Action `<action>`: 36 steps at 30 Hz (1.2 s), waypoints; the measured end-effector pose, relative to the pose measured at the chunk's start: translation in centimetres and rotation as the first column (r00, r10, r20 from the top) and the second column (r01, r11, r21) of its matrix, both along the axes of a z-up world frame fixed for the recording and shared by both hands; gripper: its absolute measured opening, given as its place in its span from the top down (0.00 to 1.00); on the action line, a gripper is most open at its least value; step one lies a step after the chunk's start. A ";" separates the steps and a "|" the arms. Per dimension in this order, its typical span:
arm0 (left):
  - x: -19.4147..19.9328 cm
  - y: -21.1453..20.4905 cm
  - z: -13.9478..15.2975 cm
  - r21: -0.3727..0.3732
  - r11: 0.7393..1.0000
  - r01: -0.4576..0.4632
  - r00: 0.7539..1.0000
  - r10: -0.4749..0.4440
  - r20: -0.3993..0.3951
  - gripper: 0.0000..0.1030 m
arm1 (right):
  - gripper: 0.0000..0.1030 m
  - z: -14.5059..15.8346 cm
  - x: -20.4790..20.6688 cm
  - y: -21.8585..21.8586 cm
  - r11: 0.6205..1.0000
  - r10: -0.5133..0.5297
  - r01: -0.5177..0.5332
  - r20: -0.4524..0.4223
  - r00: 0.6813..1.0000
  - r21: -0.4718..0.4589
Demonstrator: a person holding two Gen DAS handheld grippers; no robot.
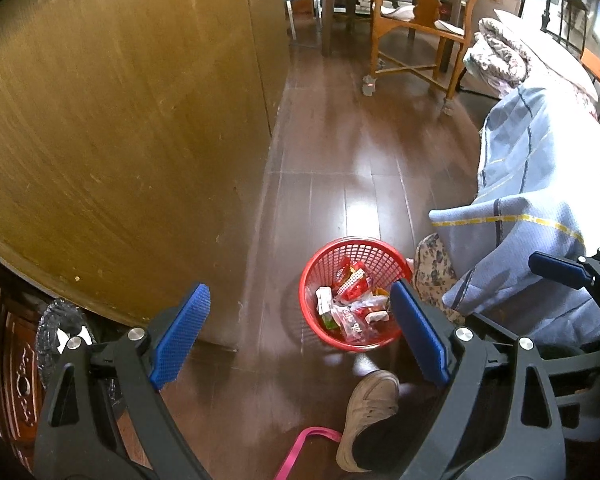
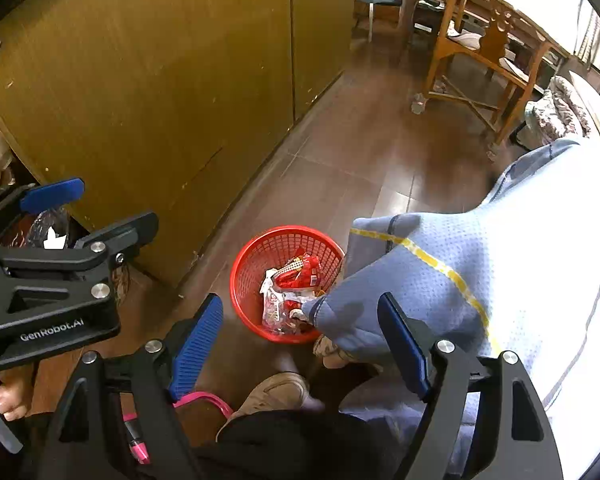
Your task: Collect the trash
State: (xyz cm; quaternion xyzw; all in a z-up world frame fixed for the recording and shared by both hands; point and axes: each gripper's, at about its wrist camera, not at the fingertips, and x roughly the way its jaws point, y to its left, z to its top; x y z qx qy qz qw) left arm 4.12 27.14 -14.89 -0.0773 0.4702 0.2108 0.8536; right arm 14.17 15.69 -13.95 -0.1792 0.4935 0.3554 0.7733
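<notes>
Fingers of left gripper [image 1: 300, 334] and right gripper [image 2: 300, 350] spread, empty, red basket [image 1: 320, 268] of wrappers [image 1: 354, 308] below, bare toes [image 2: 8, 398] only in right view.

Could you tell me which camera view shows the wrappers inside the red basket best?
The left wrist view: the wrappers lie nearly unobstructed in the red basket. In the right wrist view, the blue blanket overlaps the basket's right side, hiding some wrappers.

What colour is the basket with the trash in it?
The basket is red, with a mesh wall. The left wrist view shows it best.
</notes>
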 end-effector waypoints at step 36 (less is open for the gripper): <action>-0.2 -1.2 1.0 0.041 0.999 0.032 0.999 -0.033 0.022 0.14 | 0.21 0.1 0.2 -0.7 0.999 -0.024 0.023 0.003 1.000 0.036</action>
